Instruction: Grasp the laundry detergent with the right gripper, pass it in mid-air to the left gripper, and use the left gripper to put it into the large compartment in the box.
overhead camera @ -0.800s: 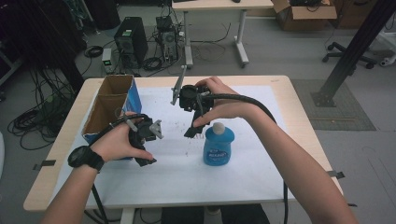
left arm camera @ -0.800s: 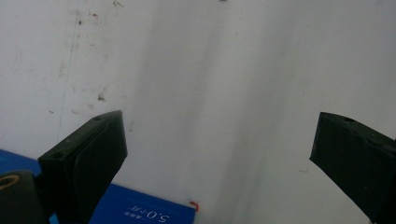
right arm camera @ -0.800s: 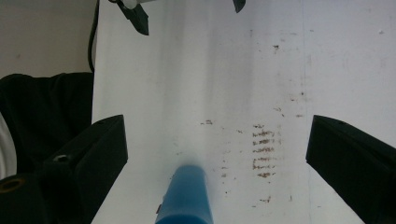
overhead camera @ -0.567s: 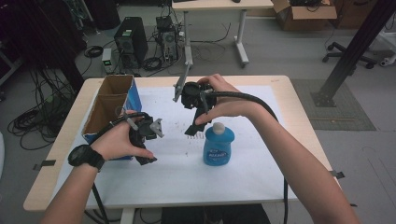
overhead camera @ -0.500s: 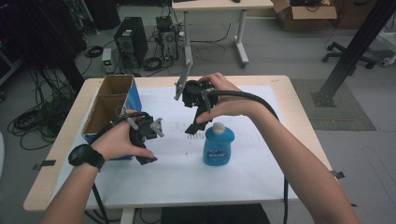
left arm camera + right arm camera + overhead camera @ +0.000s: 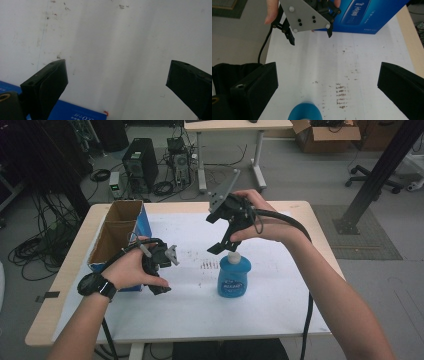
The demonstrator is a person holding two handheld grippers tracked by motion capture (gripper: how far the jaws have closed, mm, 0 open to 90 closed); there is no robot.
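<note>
High view: blue plastic soap bottle (image 6: 234, 277) stands upright on the white table cover (image 6: 280, 290). Right gripper (image 6: 223, 245) hangs just above the bottle's top, jaws apart, nothing in them. Left gripper (image 6: 161, 279) sits left of the bottle, apart from it, close by the open blue cardboard box (image 6: 116, 236).

Left gripper view: both black jaws wide apart over the bare white cover (image 6: 112, 45), box edge (image 6: 75, 115) low between them.

Right gripper view: jaws spread wide, bottle's rounded blue top (image 6: 305, 112) low between them, untouched. Beyond the bottle, the left gripper (image 6: 310, 35) is in front of the box (image 6: 372, 15).
</note>
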